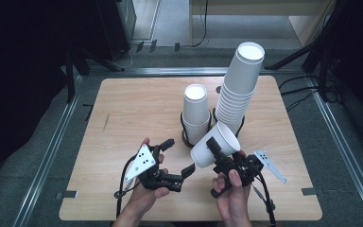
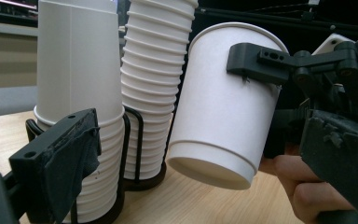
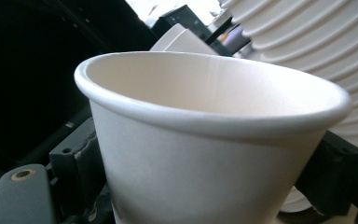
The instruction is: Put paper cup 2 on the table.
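**Clerk:** Hands first, nearest the high camera: left hand (image 1: 144,196) and right hand (image 1: 231,196), entering at the bottom edge, each carrying one tool.

**Checker:** Now by size, largest down.

**Clerk:** Item one, worktop (image 1: 132,109), pale wood, rounded corners. Item two, tall stack (image 1: 238,90) of white cups, upside down, leaning a little, in a black wire holder at the far right centre. Item three, short stack (image 1: 196,113), same kind, just left of the tall one, in its own holder. Item four, single paper cup (image 1: 212,144), lifted off the worktop, just in front of the two stacks.

**Checker:** Who has the cup?

**Clerk:** Right tool (image 1: 227,158), jaws clenched on the cup wall near the base. Left tool (image 1: 177,158), released, jaws standing wide, nothing between them.

**Checker:** How does the cup lie?

**Clerk:** Tilted; its long axis slants, with the open mouth down and toward the left tool, the base up toward the tall stack. In the left gripper view the cup (image 2: 221,102) hangs ahead and right of that tool's own jaws, apart from them. The left tool is the free one and near; my judgement is that any hand-over turns on that gap, the rim side being the closer end.
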Available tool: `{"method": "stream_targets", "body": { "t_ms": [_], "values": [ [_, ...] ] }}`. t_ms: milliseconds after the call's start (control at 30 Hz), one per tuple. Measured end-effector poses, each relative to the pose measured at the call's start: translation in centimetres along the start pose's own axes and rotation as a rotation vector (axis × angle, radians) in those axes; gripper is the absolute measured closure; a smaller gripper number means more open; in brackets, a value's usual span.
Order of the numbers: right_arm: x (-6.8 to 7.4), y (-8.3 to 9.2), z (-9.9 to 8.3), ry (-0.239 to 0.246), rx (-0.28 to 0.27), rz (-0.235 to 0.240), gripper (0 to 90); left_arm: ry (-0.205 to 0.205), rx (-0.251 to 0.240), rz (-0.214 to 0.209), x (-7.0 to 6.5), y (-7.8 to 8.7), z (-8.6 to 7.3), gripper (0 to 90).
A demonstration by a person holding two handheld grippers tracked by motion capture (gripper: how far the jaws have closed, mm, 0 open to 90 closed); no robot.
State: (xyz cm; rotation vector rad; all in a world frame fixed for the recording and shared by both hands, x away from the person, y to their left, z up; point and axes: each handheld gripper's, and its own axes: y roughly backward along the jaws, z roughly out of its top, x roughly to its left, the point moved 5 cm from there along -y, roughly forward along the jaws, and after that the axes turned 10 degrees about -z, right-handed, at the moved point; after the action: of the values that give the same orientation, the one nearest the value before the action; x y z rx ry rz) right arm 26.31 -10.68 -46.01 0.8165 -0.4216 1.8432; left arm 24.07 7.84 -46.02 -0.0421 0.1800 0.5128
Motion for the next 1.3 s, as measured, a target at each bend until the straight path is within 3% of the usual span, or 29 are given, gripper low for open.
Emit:
{"method": "stream_targets", "body": {
  "t_ms": [300, 400, 700, 1033, 1300],
  "values": [
    [-1.1, 0.2, 0.5, 0.201, -0.043, -0.102, 15.3, 0.014, 0.01, -0.014, 0.1, -0.1, -0.2, 0.0],
    [-1.4, 0.2, 0.6, 0.244, -0.054, -0.121, 15.3, 0.016, 0.014, -0.013, 0.1, -0.1, -0.2, 0.0],
    [-2.8, 0.1, 1.3, 0.462, -0.133, -0.207, 15.3, 0.016, 0.016, -0.004, 0.3, -0.1, -0.3, 0.0],
    [-5.5, 0.2, 2.5, 0.618, -0.192, -0.317, 15.2, 0.021, 0.018, 0.003, 0.6, 0.0, -0.4, 0.0],
    [-7.5, 0.0, 3.2, 0.652, -0.209, -0.361, 15.0, 0.027, 0.017, 0.009, 0.8, 0.1, -0.3, 0.0]
  ]
}}
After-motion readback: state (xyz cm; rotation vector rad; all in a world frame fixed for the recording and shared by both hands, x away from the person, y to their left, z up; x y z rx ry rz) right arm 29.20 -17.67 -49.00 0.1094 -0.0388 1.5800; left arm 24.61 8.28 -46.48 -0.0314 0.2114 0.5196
